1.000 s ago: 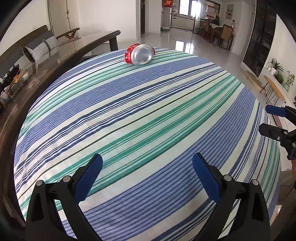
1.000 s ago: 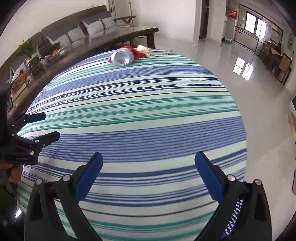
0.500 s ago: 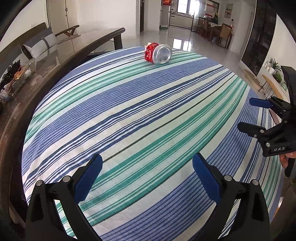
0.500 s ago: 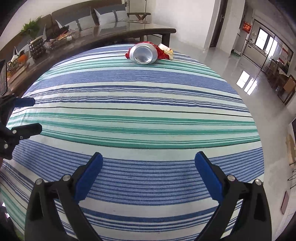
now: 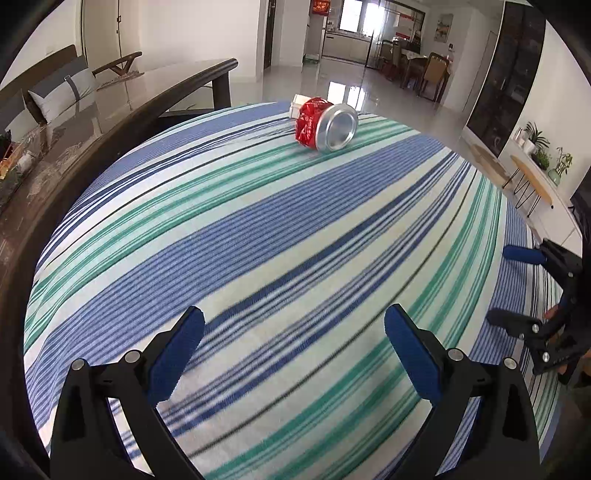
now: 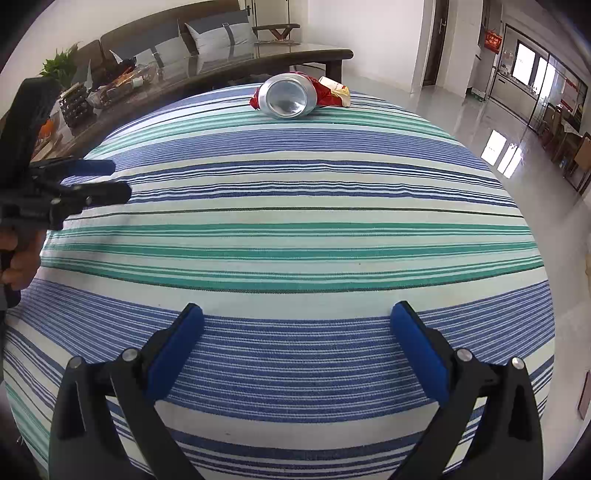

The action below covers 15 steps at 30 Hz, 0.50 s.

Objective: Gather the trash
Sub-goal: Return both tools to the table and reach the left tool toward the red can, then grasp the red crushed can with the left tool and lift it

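Note:
A crushed red can [image 5: 327, 124] lies on its side at the far edge of the striped tablecloth [image 5: 258, 240], silver end toward me. It also shows in the right wrist view [image 6: 286, 96], with a red-and-cream wrapper [image 6: 332, 93] touching it on its right. A white piece [image 5: 298, 105] peeks out behind the can. My left gripper [image 5: 293, 345] is open and empty over the near cloth, far from the can. My right gripper [image 6: 295, 341] is open and empty. Each gripper shows in the other's view, the left one [image 6: 105, 181] and the right one [image 5: 502, 284].
A long dark glass-topped table [image 6: 229, 70] with clutter runs beyond the cloth's left and far edge. A sofa with cushions [image 6: 207, 33] stands behind it. Shiny floor [image 6: 461, 122] lies past the cloth's right edge. Side tables with plants [image 5: 532, 173] stand at the far right.
Both grippers have moved forward toward the can, which looks larger and closer in both views. Both have stayed open and empty. The can and wrapper have not moved.

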Tool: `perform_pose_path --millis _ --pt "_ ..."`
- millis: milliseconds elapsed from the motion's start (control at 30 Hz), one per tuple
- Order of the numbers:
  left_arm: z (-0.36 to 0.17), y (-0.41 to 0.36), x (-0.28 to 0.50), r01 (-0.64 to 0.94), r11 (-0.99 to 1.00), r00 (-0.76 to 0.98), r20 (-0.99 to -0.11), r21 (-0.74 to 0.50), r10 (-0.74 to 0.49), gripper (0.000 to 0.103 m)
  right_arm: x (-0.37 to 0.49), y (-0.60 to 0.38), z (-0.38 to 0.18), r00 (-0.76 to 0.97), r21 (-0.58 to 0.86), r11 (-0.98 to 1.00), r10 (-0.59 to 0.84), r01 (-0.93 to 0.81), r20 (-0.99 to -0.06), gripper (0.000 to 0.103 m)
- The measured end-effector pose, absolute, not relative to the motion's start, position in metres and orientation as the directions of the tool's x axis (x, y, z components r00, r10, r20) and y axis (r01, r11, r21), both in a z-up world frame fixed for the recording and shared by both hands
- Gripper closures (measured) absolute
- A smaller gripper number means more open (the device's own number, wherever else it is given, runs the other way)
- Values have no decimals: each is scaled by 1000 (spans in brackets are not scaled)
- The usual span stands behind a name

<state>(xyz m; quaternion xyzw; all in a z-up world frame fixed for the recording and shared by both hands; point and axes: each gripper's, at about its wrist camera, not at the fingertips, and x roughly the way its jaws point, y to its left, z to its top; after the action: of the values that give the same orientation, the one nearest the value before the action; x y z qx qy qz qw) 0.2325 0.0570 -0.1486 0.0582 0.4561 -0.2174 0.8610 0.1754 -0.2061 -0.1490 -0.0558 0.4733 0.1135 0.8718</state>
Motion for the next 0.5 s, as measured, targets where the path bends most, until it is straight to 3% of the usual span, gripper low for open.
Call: perform_pose_path --millis 500 --pt "-142 -1 361 601 795 487 -749 -86 -449 5 176 -206 -149 526 9 968 144 -250 -838 5"
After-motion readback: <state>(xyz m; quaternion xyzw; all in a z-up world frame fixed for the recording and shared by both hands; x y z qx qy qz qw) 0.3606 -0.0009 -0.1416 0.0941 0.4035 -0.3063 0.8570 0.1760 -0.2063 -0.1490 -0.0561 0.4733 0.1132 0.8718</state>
